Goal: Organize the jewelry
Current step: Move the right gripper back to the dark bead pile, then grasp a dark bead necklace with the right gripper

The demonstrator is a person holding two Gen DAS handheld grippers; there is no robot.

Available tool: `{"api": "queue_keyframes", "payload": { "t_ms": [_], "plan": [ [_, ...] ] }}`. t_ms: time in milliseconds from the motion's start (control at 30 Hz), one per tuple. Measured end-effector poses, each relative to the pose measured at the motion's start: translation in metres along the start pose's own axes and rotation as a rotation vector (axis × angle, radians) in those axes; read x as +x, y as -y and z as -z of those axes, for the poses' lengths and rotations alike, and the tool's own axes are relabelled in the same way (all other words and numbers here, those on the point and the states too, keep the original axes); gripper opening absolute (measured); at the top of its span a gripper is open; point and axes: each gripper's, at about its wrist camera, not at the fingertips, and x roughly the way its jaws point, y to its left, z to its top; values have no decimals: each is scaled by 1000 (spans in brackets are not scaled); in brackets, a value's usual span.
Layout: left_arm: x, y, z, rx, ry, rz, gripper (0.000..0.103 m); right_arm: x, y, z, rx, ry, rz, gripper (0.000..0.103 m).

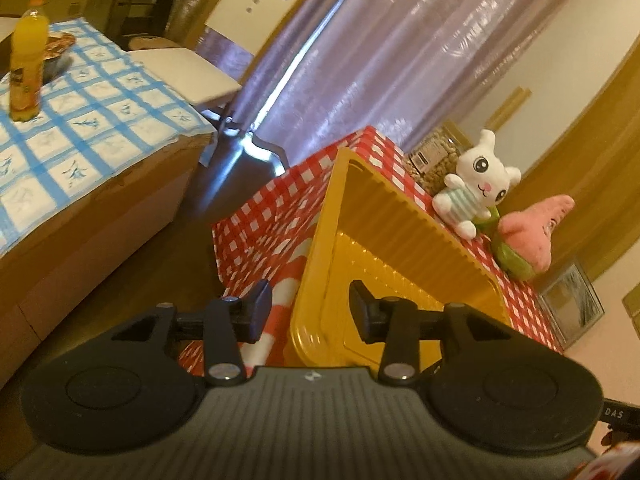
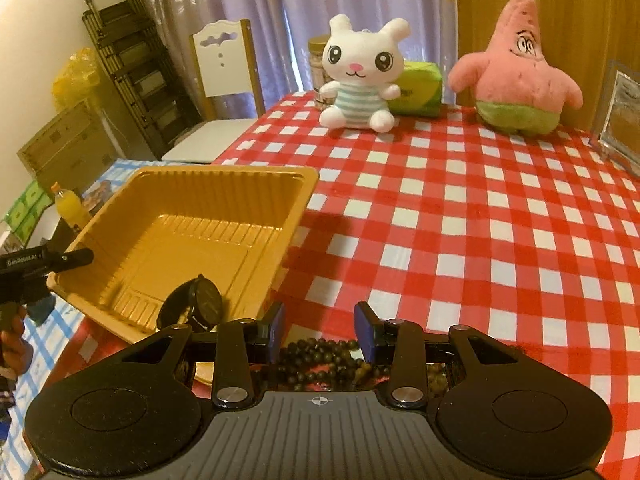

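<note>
A yellow plastic tray [image 2: 192, 216] sits at the left edge of the red-checked table [image 2: 460, 240], with one corner past the edge. A black wristwatch [image 2: 196, 302] lies in its near corner. My right gripper [image 2: 320, 330] is open just right of the tray. A string of dark beads [image 2: 320, 360] lies on the cloth under and behind its fingertips, and the pads do not press on it. My left gripper [image 1: 310, 310] is open and straddles the rim of the tray [image 1: 384, 248] without touching it. Its black body [image 2: 40, 268] shows at the tray's left corner.
A white rabbit plush [image 2: 360, 76], a pink starfish plush [image 2: 516, 76], a green tissue pack [image 2: 418, 88] and a jar stand along the far edge. A picture frame [image 2: 620, 116] leans at the right. A lower blue-checked table [image 1: 80, 120] with an orange bottle [image 1: 28, 60] stands left.
</note>
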Motion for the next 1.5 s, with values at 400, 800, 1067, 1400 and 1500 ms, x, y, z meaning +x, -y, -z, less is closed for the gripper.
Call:
{"api": "queue_keyframes", "payload": {
  "t_ms": [400,800,1067,1400,1500],
  "plan": [
    [-3,19,17,20,115,-111,17,-4,8,11,17,-23,19,38],
    [-7,43,10,158,133,-139,9,-25,42,30,94,-32,89,38],
    [-11,62,-5,277,134,-133,9,-54,71,44,172,-28,109,38],
    [-26,60,-14,331,115,-148,9,-53,67,67,274,-112,5,38],
    [-31,59,-14,334,112,-152,9,-41,61,68,300,-138,-20,38]
  ]
}}
